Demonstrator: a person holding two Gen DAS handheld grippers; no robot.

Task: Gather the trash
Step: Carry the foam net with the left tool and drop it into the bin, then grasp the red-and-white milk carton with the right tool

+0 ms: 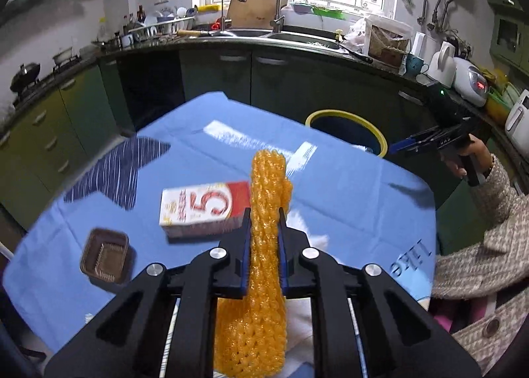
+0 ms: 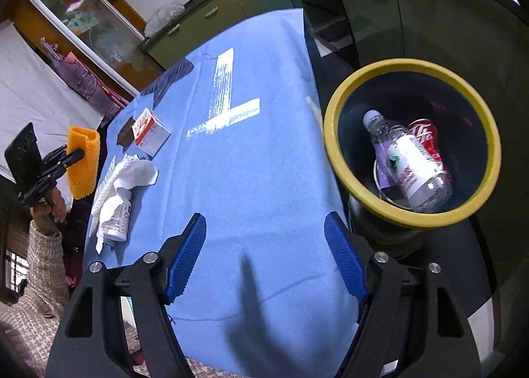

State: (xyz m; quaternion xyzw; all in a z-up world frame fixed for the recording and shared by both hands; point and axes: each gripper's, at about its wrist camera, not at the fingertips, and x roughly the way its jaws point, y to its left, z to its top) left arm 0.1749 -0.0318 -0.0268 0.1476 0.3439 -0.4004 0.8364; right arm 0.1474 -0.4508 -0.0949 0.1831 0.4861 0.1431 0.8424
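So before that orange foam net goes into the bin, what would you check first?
1. Grip on the orange foam net: ok. The left gripper is shut on it and it is lifted off the table.
2. Bin open: ok. No lid is on it, and the yellow rim is clear.
3. Room in the bin: ok. Only a plastic bottle and a red can show inside.
4. Right gripper out of the way: cannot tell. It is open and empty, but sits near the bin.
5. Net over the bin: not ok. It is above the blue cloth, short of the rim.
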